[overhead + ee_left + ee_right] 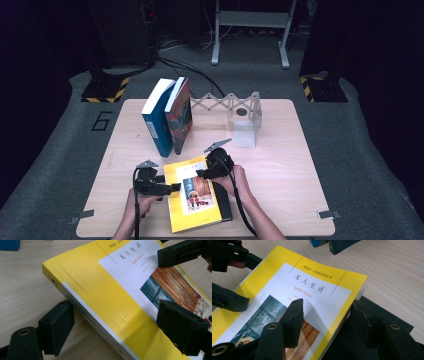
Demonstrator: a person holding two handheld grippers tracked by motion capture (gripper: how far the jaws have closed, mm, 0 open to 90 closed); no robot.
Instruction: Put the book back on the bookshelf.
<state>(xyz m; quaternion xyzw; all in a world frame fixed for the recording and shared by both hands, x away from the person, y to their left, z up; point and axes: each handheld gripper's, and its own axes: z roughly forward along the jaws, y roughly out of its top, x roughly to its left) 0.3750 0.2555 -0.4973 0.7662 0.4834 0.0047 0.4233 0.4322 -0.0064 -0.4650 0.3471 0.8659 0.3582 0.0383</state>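
On table (280, 165), yellow book (192, 197), left claw (172, 188) and right claw (201, 173) spread astride its edges.

The yellow book (100, 290) had a smooth, slightly glossy paper cover. The worktop (280, 165) was pale matt wood grain. The jaws looked like matt black plastic, faintly rough.

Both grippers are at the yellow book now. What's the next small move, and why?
Probably close both grippers. The left gripper straddles the spine edge of the yellow book, one jaw under, one over the cover; the right gripper straddles the page edge, jaws apart. Then lift it toward the two upright books.
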